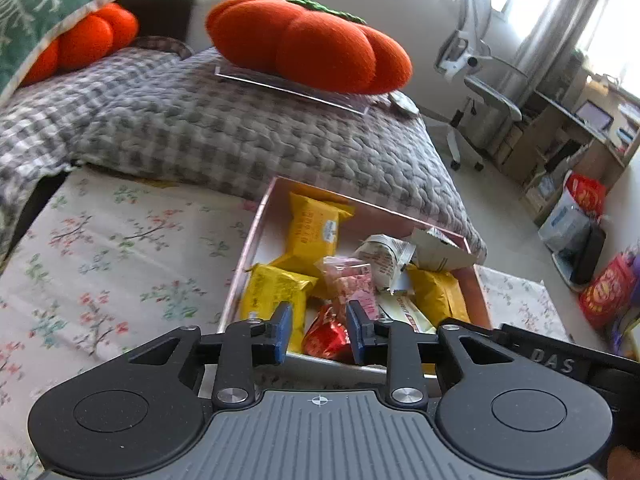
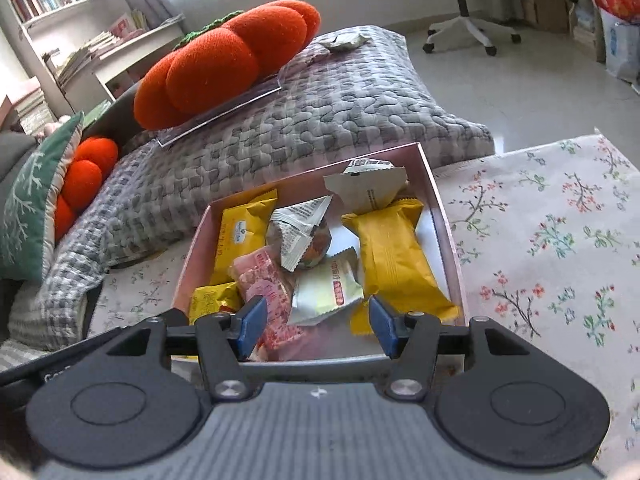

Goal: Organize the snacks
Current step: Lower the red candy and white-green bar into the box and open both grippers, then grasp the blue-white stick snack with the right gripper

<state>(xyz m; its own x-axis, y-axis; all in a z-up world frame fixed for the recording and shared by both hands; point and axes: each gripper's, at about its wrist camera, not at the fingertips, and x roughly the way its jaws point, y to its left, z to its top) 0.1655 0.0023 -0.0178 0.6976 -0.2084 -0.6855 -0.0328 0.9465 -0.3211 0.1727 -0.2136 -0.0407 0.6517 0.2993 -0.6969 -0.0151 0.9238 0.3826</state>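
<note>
The left tool (image 1: 319, 330) hangs over the near edge of a pink box (image 1: 256, 224), its blue pads (image 1: 282, 332) parted with nothing between them; a red foil-wrapped snack (image 1: 326, 338) shows in the gap below, lying in the box's near corner. The right tool (image 2: 316, 320) is likewise spread wide and holds nothing, poised over the same box's near wall (image 2: 320, 360), with a pink packet (image 2: 266, 284) and a silver-white packet (image 2: 326, 290) visible beyond its pads. The snacks all lie inside the box: yellow packets (image 1: 314, 228) along the far and near sides, a long yellow packet (image 2: 394, 256) on the right wall, a newsprint-patterned wrapper (image 2: 302, 228) in the middle and a pale triangular packet (image 2: 370, 188) at the far corner. The box rests on a floral cloth (image 2: 552, 240) covering the tabletop. Just behind it lies a grey checked quilt (image 1: 224, 128) on a sofa, carrying an orange pumpkin cushion (image 1: 308, 44) on a clear sheet (image 1: 304, 94). Further left, a second orange cushion (image 1: 90, 36) sits under a green pillow (image 1: 36, 12). A white office chair (image 1: 476, 80) stands on the floor beyond.
</note>
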